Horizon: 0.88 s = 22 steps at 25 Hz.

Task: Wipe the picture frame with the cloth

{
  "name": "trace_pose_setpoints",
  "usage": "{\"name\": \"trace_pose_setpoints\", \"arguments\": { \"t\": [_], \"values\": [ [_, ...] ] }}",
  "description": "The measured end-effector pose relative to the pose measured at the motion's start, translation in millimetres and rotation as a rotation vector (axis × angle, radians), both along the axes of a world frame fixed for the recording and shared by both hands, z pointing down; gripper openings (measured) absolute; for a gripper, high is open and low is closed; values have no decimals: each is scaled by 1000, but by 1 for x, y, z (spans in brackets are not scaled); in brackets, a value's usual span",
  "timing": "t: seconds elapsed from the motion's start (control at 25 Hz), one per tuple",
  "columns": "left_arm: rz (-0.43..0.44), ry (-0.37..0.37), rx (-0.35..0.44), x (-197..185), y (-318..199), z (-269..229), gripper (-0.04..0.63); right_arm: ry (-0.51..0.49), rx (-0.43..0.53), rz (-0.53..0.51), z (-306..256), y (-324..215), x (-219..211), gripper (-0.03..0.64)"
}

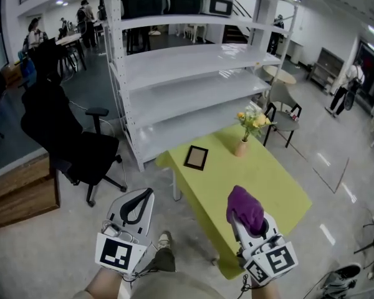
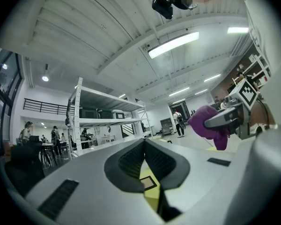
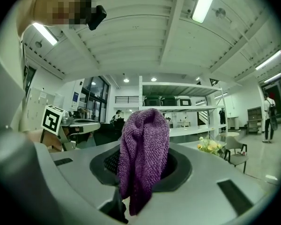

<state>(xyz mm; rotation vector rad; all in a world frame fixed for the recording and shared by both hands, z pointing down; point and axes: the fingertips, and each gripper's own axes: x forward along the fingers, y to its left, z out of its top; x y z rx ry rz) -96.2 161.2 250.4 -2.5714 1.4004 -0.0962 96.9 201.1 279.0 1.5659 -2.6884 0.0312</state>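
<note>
A dark picture frame (image 1: 196,157) lies flat on the far left part of the yellow-green table (image 1: 280,185); through the left jaws it shows as a small dark square (image 2: 149,183). My right gripper (image 1: 247,217) is held low over the table's near edge, shut on a purple cloth (image 1: 245,208) that bunches up between its jaws (image 3: 144,158). My left gripper (image 1: 139,202) hangs over the floor to the left of the table, its jaws shut with nothing between them (image 2: 144,161). Both grippers are well short of the frame.
A vase of yellow flowers (image 1: 249,128) stands on the table's far side, right of the frame. White shelving (image 1: 193,73) rises behind the table. A black office chair (image 1: 65,136) stands to the left, a grey chair (image 1: 283,108) at the back right. People stand far off.
</note>
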Motion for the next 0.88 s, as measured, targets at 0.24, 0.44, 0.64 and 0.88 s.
{"name": "trace_pose_setpoints", "arguments": {
  "t": [0.24, 0.44, 0.64, 0.88],
  "values": [
    [65, 8, -39, -8, -93, 3, 8, -18, -70, 25, 4, -96, -15, 118],
    [101, -9, -59, -16, -178, 5, 8, -16, -97, 53, 5, -177, -30, 118],
    [145, -29, -71, -20, -252, 9, 8, -23, -101, 78, -3, -245, -43, 118],
    [178, -45, -87, -20, -304, 18, 8, -20, -111, 108, 1, -295, -45, 118]
  ]
}}
